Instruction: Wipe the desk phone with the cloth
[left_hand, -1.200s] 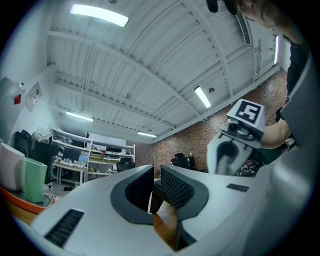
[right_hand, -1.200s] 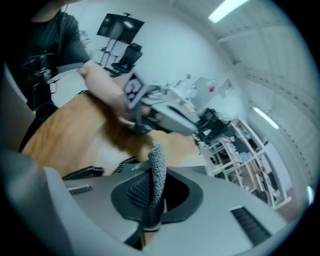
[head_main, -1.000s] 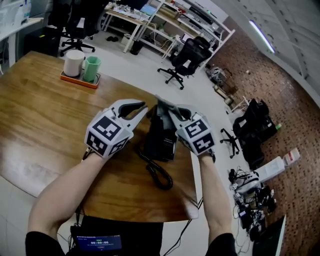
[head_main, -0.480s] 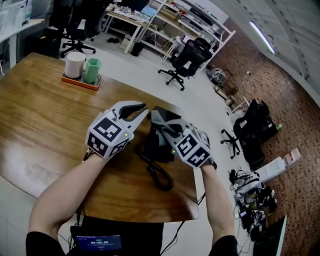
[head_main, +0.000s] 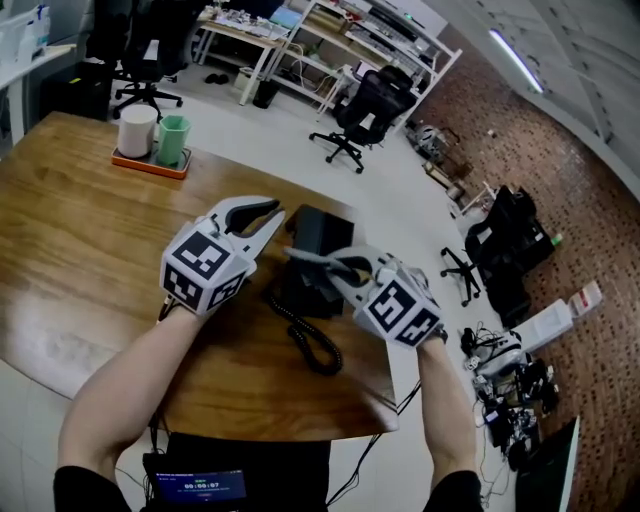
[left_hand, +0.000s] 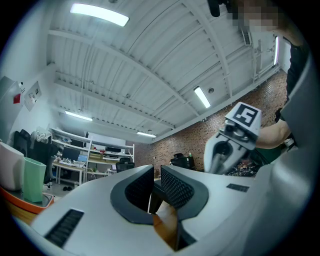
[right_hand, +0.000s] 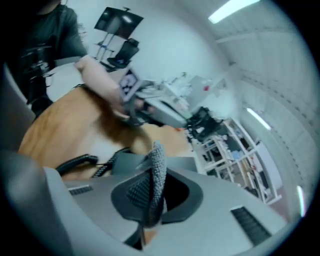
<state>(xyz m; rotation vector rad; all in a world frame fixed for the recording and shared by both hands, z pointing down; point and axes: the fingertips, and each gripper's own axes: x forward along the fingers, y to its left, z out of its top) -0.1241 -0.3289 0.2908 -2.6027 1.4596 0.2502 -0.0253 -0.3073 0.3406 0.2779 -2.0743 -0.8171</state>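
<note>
The black desk phone (head_main: 318, 236) stands near the wooden table's far right edge, and its coiled cord (head_main: 311, 346) trails toward me. My right gripper (head_main: 302, 256) is shut on a grey cloth (head_main: 320, 259) and holds it against the phone's near side. In the right gripper view the cloth (right_hand: 158, 169) sticks up as a textured strip between the pads, above the phone's handset (right_hand: 75, 162). My left gripper (head_main: 274, 213) hovers just left of the phone, jaws together with nothing between them. In the left gripper view the left gripper (left_hand: 152, 187) shows only a thin slit.
An orange tray (head_main: 148, 164) with a white cup (head_main: 135, 130) and a green cup (head_main: 172, 140) sits at the table's far left. The table's (head_main: 70, 230) right edge runs just past the phone. Office chairs (head_main: 368, 110) and shelves stand on the floor beyond.
My right gripper has swung down and leftward with the cloth, from the phone's top right to its near side. The left gripper has hardly moved.
</note>
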